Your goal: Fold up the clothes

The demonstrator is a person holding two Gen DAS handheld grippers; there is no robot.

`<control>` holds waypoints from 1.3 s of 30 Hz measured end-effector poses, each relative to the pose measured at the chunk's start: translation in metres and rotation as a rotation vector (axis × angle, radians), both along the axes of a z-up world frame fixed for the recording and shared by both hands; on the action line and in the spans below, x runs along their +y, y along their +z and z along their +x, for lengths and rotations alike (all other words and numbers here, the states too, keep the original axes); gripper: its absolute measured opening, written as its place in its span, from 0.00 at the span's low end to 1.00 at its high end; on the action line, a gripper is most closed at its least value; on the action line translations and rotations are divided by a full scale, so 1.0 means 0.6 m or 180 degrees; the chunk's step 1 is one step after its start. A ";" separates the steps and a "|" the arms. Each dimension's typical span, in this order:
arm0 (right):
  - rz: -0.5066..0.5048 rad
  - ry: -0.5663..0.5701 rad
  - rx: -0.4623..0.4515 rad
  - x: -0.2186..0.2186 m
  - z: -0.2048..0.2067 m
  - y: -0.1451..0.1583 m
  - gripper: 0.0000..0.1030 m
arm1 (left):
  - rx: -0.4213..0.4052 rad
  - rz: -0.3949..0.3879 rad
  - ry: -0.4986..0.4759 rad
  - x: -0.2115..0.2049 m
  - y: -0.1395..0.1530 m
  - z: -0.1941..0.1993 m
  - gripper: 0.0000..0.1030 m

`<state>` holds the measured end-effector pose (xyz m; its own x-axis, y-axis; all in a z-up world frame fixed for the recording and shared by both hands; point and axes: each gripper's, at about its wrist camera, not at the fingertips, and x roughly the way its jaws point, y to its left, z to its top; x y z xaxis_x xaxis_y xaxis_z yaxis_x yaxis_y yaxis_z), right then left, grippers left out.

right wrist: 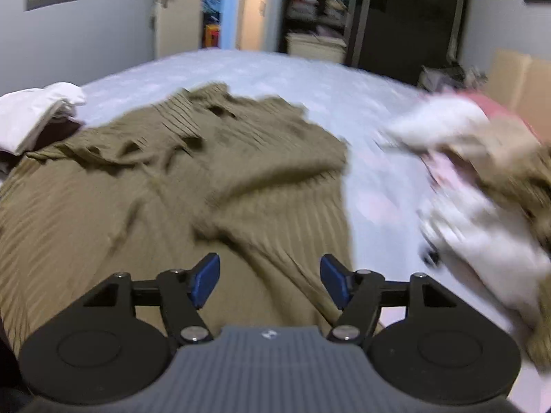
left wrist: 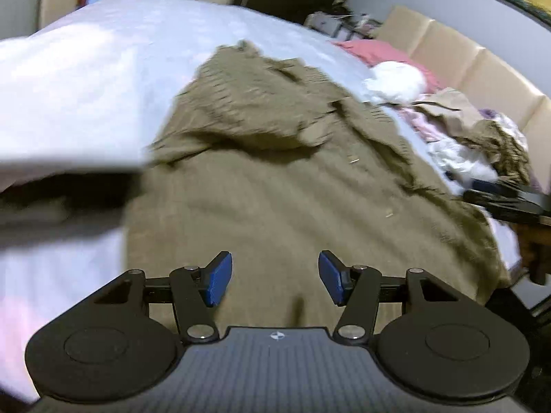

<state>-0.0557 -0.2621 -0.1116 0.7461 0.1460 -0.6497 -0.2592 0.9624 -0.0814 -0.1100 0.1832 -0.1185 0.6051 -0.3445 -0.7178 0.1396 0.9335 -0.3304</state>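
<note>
Sweater (left wrist: pixel 275 179), olive and ribbed, sprawls rumpled across the bed (left wrist: pixel 103 62); I see a heap of clothes (left wrist: pixel 475 137) beside it toward the headboard. My left hand-held gripper (left wrist: pixel 274 277) and right hand-held gripper (right wrist: pixel 270 280) both hover over it, jaws apart, holding nothing.

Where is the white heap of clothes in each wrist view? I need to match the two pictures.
Left wrist: the white heap lies upper right, beyond the brown sweater, beside the pink pillow.
Right wrist: the white heap lies right of centre, blurred, across bare bed sheet from the sweater.
Shared landmark: the pink pillow against the beige headboard.
</note>
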 end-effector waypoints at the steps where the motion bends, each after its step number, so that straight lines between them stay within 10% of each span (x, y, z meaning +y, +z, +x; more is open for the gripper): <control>1: 0.0052 -0.0064 0.0041 -0.018 -0.010 0.002 0.66 | 0.0032 0.0019 0.0048 0.011 -0.001 -0.010 0.52; 15: 0.1122 -0.1229 0.0574 -0.195 -0.085 -0.056 0.66 | 0.0023 0.0033 0.0324 0.060 0.005 -0.055 0.52; 19: 0.1672 -0.1406 0.0935 -0.230 -0.090 -0.084 0.52 | -0.0078 -0.0030 -0.0031 0.000 0.021 -0.021 0.52; 31: 0.2103 -0.1575 0.0746 -0.258 -0.138 -0.100 0.52 | -0.0265 -0.0458 -0.1291 -0.286 0.047 0.185 0.58; 39: 0.3132 -0.1695 0.0783 -0.308 -0.138 -0.146 0.43 | -0.0163 -0.0503 -0.1774 -0.444 0.034 0.235 0.58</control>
<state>-0.1386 -0.4468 -0.1993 0.7341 0.3755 -0.5658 0.2957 0.5733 0.7641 0.0309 -0.0835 -0.0982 0.3344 -0.7214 -0.6064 0.6151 0.6545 -0.4395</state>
